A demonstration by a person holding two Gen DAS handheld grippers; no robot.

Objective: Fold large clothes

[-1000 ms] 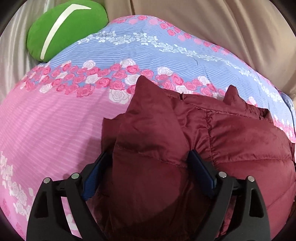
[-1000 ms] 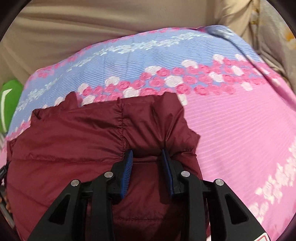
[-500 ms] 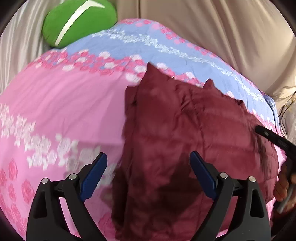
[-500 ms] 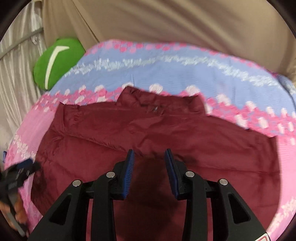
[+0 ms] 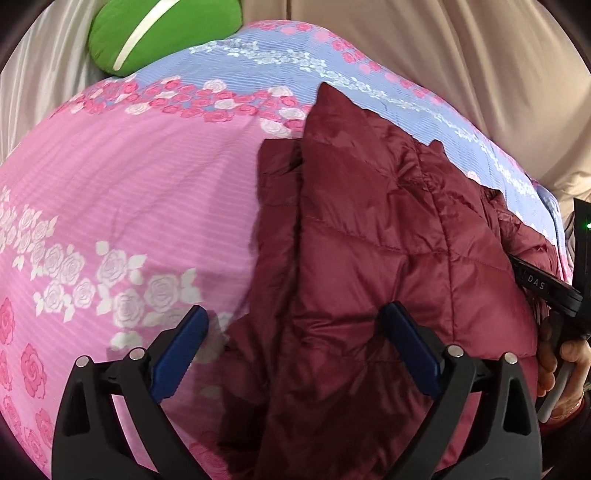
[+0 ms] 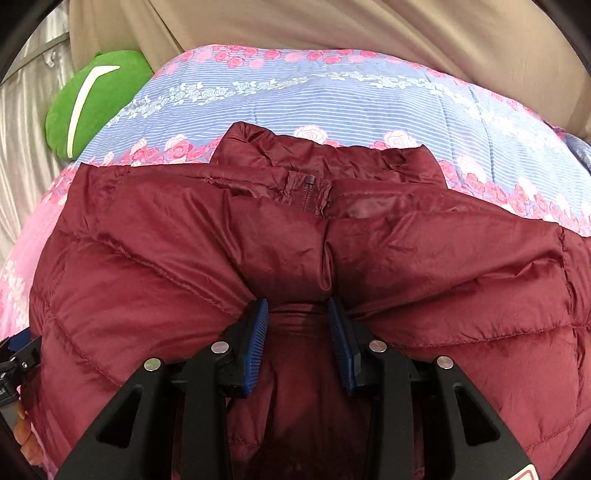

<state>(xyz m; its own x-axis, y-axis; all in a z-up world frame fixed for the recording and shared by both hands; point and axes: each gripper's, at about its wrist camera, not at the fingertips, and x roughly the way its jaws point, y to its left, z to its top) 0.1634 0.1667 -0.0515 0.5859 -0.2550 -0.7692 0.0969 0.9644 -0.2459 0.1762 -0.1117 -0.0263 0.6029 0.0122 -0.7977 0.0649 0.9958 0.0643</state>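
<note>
Since 1.0 s ago the grip on the jacket [image 5: 369,229] is released by the left gripper [image 5: 295,350]; its blue fingers [image 5: 177,350] are now spread wide and held above the jacket's left edge, nothing between them; right gripper [image 6: 299,332] is kept clamped on a bunched fold of maroon fabric near the jacket's middle, blue fingers [image 6: 255,343] pressed in from both sides; jacket is laid on the bed, on the pink-and-blue rose quilt [image 5: 129,192], collar [image 6: 332,158] and zipper top turned toward the far side; green pillow [image 5: 162,33] is seen at the quilt's far left corner, against the beige curtain [image 6: 332,26]; right gripper's body is visible at the right edge of the left view.
</note>
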